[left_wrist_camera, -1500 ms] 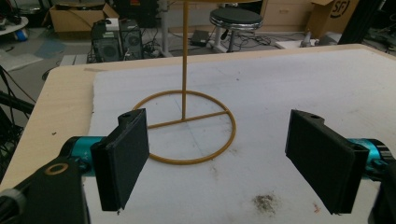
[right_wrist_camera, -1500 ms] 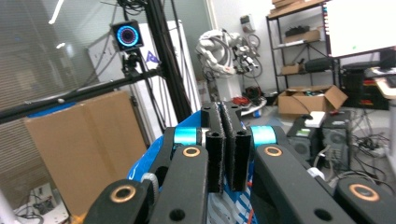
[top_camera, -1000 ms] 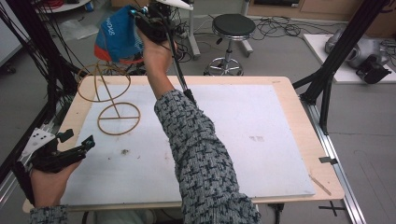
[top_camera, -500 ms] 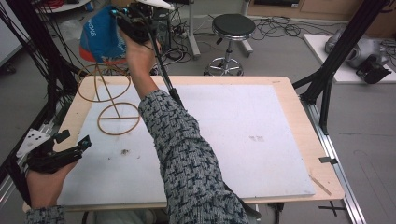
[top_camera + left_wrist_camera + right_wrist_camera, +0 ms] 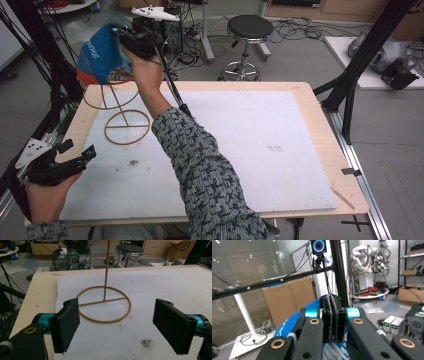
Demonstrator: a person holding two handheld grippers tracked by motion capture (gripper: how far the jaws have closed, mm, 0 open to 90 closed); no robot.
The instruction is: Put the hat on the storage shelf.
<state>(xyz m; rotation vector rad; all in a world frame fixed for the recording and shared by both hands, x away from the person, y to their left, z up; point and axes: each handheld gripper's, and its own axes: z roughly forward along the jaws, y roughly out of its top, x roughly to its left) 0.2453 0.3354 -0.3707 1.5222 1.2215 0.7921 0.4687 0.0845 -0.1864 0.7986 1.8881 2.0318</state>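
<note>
A: Right gripper (image 5: pixel 120 34) has swung left and lower; jaws pinch the blue bag (image 5: pixel 100 54) above the wire stand (image 5: pixel 120 117).
B: Handling?
A: Light, floppy, crinkly; grip the top edge. Left gripper (image 5: pixel 75 152) jaws open, empty.

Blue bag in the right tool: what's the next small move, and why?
Probably lower the blue bag a little further onto the top of the wire stand. The right tool is shut on the bag's upper edge and holds it high above the stand's upper ring, at the table's far left corner. The left tool is open, facing the stand's base ring and not touching it.
</note>
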